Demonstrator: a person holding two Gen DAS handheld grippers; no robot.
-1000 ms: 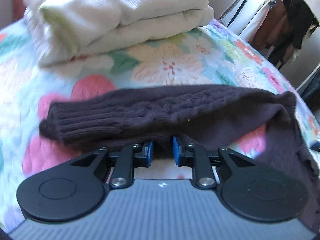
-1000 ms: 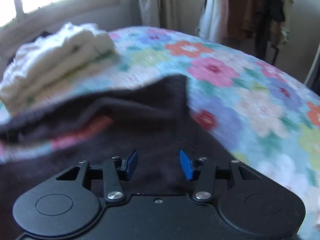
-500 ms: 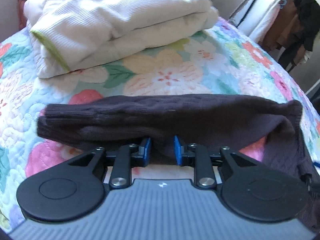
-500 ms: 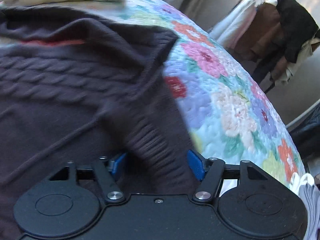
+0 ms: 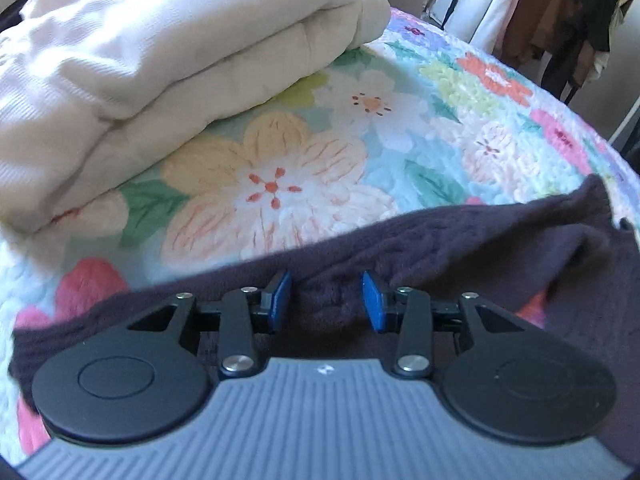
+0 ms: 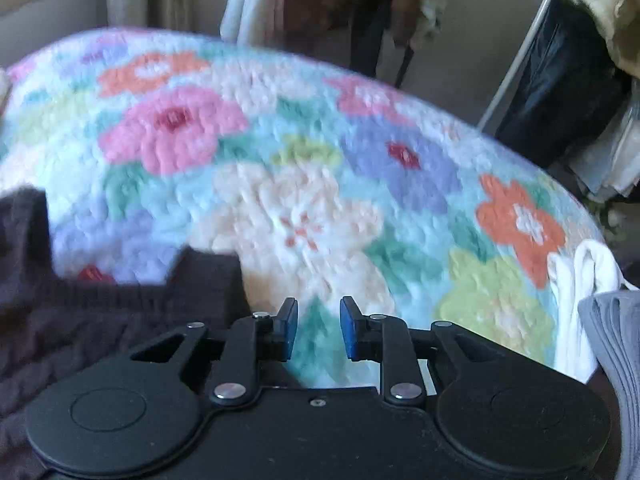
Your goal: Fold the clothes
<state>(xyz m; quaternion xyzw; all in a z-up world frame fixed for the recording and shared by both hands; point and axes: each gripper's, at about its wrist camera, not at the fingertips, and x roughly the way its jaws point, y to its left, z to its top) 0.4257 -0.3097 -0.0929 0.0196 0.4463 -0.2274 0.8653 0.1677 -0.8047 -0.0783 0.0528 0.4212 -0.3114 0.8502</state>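
Observation:
A dark purple cable-knit sweater [image 5: 460,236] lies on the flowered quilt [image 5: 280,184]. In the left wrist view my left gripper [image 5: 326,300] is open, its blue pads apart with a bunched fold of the sweater between them. In the right wrist view my right gripper [image 6: 319,328] is open and empty over bare quilt [image 6: 304,200]; the sweater's ribbed edge [image 6: 120,308] lies just left of it.
A stack of folded cream clothes [image 5: 168,48] sits at the back left of the bed. Hanging clothes on a rack [image 5: 560,20] stand beyond the bed's far edge. A white and a grey garment [image 6: 592,320] lie at the bed's right edge.
My left gripper has opened, letting go of the sweater fold, and moved toward the cream stack. My right gripper has swung right off the sweater and narrowed its gap.

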